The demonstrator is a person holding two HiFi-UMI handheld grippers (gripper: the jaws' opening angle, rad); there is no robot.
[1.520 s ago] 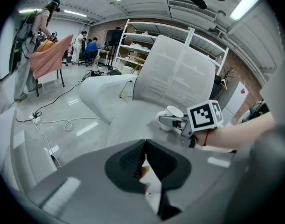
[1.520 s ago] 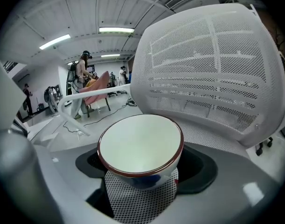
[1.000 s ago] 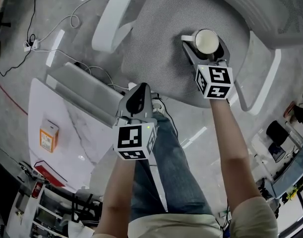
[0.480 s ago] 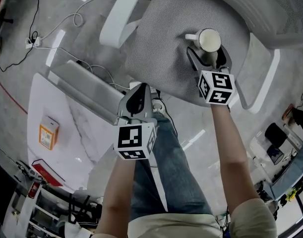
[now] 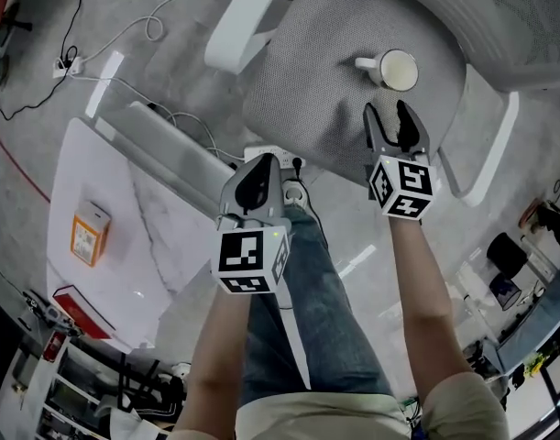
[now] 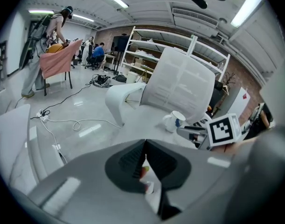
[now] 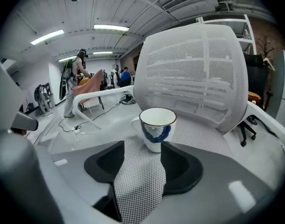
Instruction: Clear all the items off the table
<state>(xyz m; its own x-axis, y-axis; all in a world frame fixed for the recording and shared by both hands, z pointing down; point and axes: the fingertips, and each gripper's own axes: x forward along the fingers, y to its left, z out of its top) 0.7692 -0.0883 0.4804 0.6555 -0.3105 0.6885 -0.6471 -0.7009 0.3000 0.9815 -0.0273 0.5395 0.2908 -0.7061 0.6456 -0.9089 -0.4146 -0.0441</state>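
A white mug with a blue mark stands upright on the grey mesh seat of an office chair. My right gripper is just short of it, open, with only seat mesh between its fingers. Its jaws have just been closing. In the right gripper view the mug stands just beyond the tips of the right gripper. My left gripper is shut and empty above the person's knee. An orange box lies on the white marble table at the left. In the left gripper view the left gripper has its jaws together, and the mug shows beyond.
The chair has white armrests and a mesh backrest. Cables and a power strip lie on the floor at the upper left. A red object sits by the table's near edge. People stand far off in the room.
My right gripper has drawn back from around the mug toward the person, leaving the mug standing on the seat, and its jaws have narrowed. The left gripper has barely shifted.
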